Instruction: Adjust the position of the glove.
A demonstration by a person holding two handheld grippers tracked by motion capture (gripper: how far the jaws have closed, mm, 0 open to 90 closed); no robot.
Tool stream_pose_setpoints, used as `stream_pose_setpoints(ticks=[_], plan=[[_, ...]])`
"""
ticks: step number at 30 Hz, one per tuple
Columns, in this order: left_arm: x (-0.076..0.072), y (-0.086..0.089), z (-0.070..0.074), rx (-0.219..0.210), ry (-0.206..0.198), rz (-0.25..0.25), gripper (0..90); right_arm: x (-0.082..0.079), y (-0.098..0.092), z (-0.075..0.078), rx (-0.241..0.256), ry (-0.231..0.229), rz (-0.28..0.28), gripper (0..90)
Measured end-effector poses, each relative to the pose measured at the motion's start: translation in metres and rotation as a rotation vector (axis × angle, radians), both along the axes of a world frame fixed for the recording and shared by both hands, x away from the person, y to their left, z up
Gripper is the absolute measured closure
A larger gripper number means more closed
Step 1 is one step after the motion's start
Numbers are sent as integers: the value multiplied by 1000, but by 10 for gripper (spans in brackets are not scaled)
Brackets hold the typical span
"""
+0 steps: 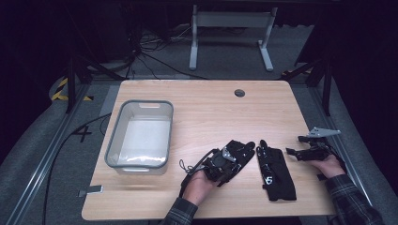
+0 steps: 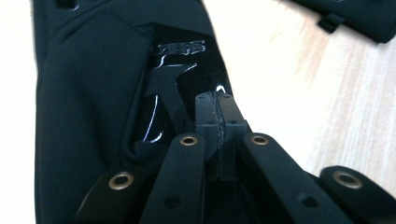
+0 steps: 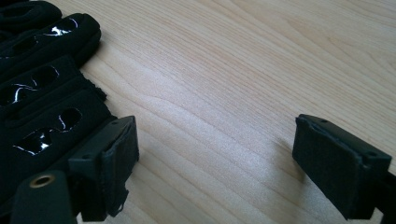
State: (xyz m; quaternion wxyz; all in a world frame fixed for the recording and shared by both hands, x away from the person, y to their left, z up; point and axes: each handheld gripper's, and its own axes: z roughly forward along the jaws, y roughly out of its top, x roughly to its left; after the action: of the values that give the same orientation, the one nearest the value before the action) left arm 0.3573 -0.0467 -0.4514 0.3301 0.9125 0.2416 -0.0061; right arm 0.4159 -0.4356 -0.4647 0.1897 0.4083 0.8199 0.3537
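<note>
While I watch the high view, I see two black fabric gloves on the light wooden table [image 1: 202,112]: one black glove with glossy print [image 1: 237,154] under the left gripper [image 1: 230,161], the second black glove w/ white mark [image 1: 276,173] lying flat just right of it, fingers pointing away from the person.

Left gripper view: jaws pressed together, tips [image 2: 218,112] sitting right at the edge of the glossy logo patch on the first glove [image 2: 93,116]. Can't tell whether any fabric is actually caught between the pads, looks like they're touching the glove surface at min. Second glove's edge [image 2: 355,18] shows top right in that view, apart from the first.

Right gripper [image 1: 305,152] is held at the table's right side, near the second glove, not touching it from above. Right gripper view: jaws spread wide [image 3: 215,158], bare wood between them; glove fingers w/ shiny cut-outs [image 3: 42,93] lie just beside the jaw on the view's left side.

Grey translucent plastic bin [image 1: 115,140] sits on the left part of the table, well apart from both gloves. Nothing I can make out inside it.
</note>
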Motion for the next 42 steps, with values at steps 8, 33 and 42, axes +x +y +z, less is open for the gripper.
stream_pose_setpoints(ticks=[8, 33, 42], plan=[[-8, -19, -1, -26, 14, -73, 896, 0, 0, 0, 0, 1, 0, 151], [11, 21, 3, -19, -8, 65, 891, 0, 0, 0, 0, -1, 1, 151], [1, 0, 1, -15, 0, -14, 891, 0, 0, 0, 0, -1, 1, 151]])
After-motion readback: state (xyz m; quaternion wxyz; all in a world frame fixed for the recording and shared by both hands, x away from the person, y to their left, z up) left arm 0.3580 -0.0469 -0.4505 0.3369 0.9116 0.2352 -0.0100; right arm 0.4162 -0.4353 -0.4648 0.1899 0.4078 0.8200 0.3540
